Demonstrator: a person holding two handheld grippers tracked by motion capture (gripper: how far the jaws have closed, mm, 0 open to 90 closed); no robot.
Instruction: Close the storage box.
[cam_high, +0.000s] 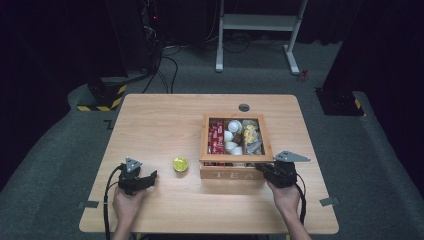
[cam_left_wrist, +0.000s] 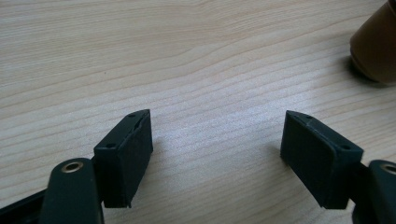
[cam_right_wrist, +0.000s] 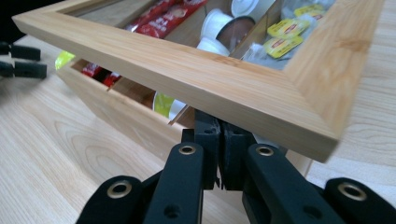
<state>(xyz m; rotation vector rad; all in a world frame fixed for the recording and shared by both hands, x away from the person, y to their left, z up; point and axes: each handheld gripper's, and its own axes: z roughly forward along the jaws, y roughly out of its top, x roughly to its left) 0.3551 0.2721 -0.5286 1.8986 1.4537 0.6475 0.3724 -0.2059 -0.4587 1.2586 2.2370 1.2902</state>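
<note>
A wooden tea box (cam_high: 235, 173) marked TEA stands right of the table's middle. Its window lid (cam_high: 268, 142) is tilted up a little at the front; in the right gripper view the lid's frame (cam_right_wrist: 187, 70) hangs above the box wall (cam_right_wrist: 116, 112). My right gripper (cam_high: 261, 170) is shut, its jaws pressed together with their tips (cam_right_wrist: 219, 123) tucked under the lid's front edge. A yellow-green capsule (cam_high: 180, 164) sits on the table left of the box. My left gripper (cam_high: 150, 176) rests near the front left, open (cam_left_wrist: 217, 140) over bare wood with nothing between its jaws.
Inside the box lie red sachets (cam_high: 216, 135), white capsules (cam_high: 231, 141) and yellow tea bags (cam_high: 250, 134). A tan rounded object (cam_left_wrist: 376, 46) stands beyond the left gripper's jaws. The table (cam_high: 165, 115) has a cable hole (cam_high: 244, 107) at the back; a white stand (cam_high: 257, 22) is on the floor behind.
</note>
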